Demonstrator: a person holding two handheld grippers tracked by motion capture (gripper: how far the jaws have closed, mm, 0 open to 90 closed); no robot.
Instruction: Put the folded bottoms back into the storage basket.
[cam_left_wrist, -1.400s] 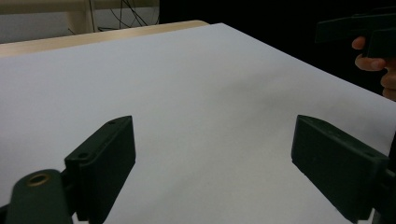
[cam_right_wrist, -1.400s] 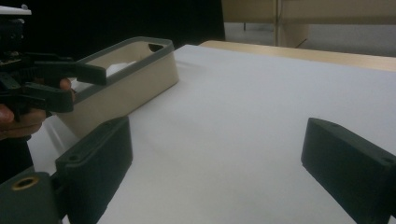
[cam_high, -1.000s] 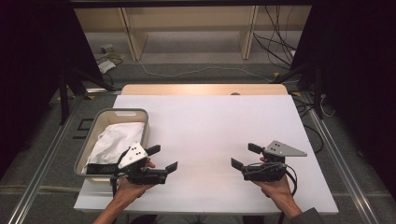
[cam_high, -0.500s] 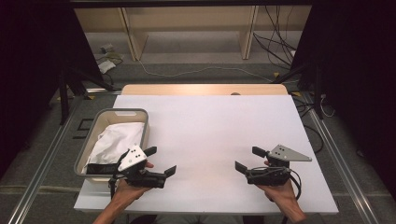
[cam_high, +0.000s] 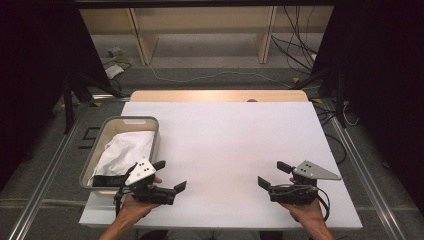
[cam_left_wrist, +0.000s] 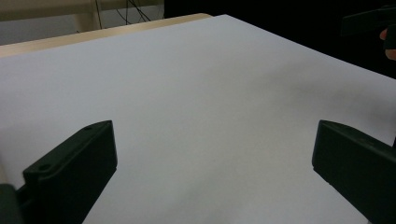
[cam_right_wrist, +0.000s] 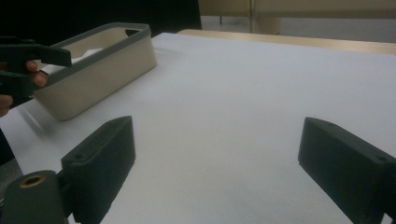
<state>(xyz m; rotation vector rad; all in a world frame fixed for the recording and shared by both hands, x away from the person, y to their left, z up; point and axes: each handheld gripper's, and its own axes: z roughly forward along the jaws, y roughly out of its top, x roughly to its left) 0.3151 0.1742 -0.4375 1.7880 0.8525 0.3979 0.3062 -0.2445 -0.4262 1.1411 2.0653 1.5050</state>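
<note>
My left gripper (cam_high: 170, 175) hovers low over the white table (cam_high: 225, 135) near its front left, just right of the bin. Its jaws have just been opening wider; they stand open with bare tabletop between them (cam_left_wrist: 212, 154). My right gripper (cam_high: 273, 174) is at the front right and points left toward the other one. It is open too, with nothing between its jaws (cam_right_wrist: 219, 158). A beige bin (cam_high: 131, 120) with a grey rim holds a crumpled white cloth (cam_high: 125, 150). The right gripper view shows the bin (cam_right_wrist: 102, 65) at the upper left.
A wooden strip (cam_high: 220, 96) runs along the table's far edge. Shelving legs and cables lie on the floor beyond it. Dark curtains stand at both sides. The bin sits at the table's left edge.
The right gripper has slid a little toward the table's near edge. The left gripper has hardly shifted.
</note>
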